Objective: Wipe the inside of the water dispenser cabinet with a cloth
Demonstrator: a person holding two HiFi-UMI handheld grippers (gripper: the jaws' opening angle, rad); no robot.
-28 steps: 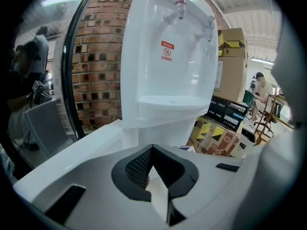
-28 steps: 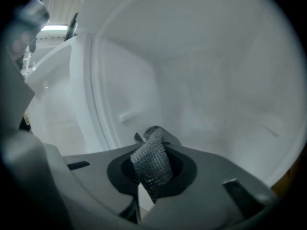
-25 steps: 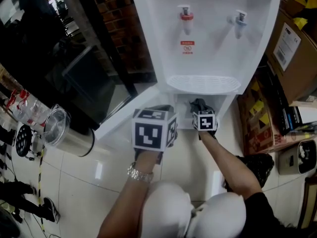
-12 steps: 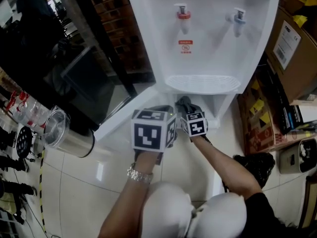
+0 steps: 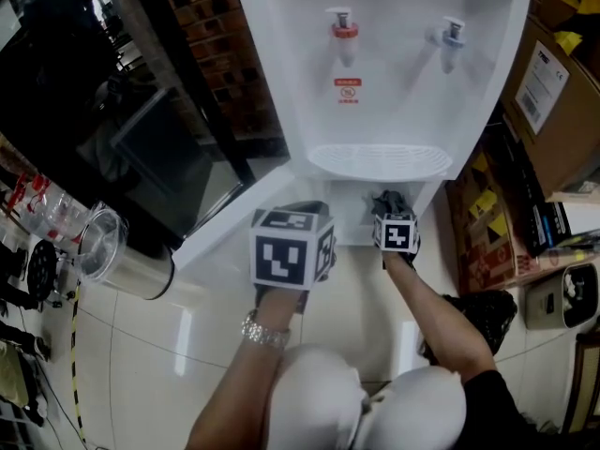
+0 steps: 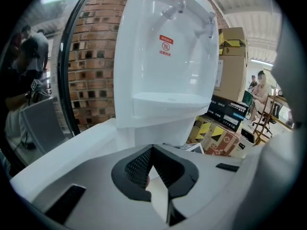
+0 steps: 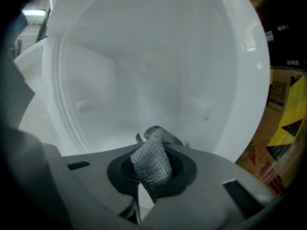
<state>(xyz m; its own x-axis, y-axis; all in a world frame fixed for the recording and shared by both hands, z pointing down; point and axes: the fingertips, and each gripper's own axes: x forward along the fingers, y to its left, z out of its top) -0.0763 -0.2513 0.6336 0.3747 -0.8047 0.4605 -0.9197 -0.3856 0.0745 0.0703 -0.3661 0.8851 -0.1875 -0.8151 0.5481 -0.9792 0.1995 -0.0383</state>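
Cloth (image 5: 387, 200) clamped in right claw (image 7: 153, 150), at mouth of cabinet (image 7: 144, 80) under water dispenser (image 5: 394, 64); left claw (image 6: 152, 150) closed, empty, by open door (image 5: 234, 218).

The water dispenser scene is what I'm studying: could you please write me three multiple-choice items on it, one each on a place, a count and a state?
1. Where is the cloth?
A. Lying loose, held by nothing.
B. In the right tool, at the mouth of the cabinet under the drip tray.
C. Outside every view.

2. How many taps show on the front of the water dispenser?
A. One.
B. Two.
C. Four.

3. The cabinet door is:
A. Swung open.
B. Shut.
C. Missing.

Answers:
1 B: the right gripper view shows grey mesh clamped between the jaws, in front of the white cavity.
2 B: there is one red tap and one blue tap.
3 A: its white panel angles out to the left of the opening.
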